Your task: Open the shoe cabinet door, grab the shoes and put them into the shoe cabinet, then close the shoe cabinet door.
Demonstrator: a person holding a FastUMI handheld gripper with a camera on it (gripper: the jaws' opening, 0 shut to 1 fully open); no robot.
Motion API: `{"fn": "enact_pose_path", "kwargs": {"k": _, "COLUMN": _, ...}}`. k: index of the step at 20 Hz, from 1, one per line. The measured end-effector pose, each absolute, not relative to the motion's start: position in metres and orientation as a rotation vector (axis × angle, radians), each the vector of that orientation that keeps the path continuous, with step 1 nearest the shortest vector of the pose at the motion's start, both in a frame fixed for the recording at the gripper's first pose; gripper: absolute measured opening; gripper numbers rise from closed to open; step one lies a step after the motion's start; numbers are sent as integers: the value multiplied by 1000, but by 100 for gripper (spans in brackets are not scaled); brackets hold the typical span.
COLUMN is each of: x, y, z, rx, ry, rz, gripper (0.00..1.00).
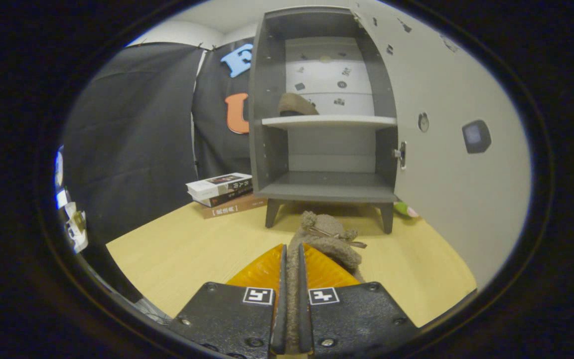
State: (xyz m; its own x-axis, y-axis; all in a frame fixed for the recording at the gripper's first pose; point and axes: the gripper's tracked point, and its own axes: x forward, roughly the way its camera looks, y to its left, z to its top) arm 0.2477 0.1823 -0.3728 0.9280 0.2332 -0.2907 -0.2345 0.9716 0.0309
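Two fingers of the gripper (292, 264) stand almost together, leaving only a thin slit, and a strip of the fuzzy tan shoe (328, 239) is pinched in that slit, so both fingers press on it. The rest of this shoe bulges out ahead of the fingertips and a little to their right, its lace ends sticking out sideways; whether its sole touches the wooden table (187, 254) or hangs just above it I cannot tell. Beyond the shoe stands the shoe cabinet (267, 124), a small dark grey unit on short legs, resting on the same table. Its door (441, 149) is swung wide open toward the right, and its pale inner face shows a small metal latch (401, 154) at the near edge, with a dark square patch farther out. Inside, a pale shelf (329, 121) splits the cabinet into an upper and a lower compartment. A second shoe (296, 105), tan like the first, lies on that shelf at its left end, in the upper compartment. Nothing lies in the lower compartment. Left of the cabinet, touching or just beside its base, sits a stack of books (223, 192), a white one on top of darker ones. A small green and pink object (406, 210) peeks out behind the cabinet's right leg, close to the foot of the door.
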Motion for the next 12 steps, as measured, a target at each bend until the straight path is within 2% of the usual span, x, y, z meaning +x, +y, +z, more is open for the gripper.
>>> {"fn": "enact_pose_path", "kwargs": {"k": 4, "x": 249, "y": 188, "z": -359, "rx": 26, "ry": 285, "rz": 256, "gripper": 9}}
{"fn": "enact_pose_path", "kwargs": {"k": 12, "x": 265, "y": 199, "z": -239, "rx": -13, "ry": 96, "rz": 257, "gripper": 9}}
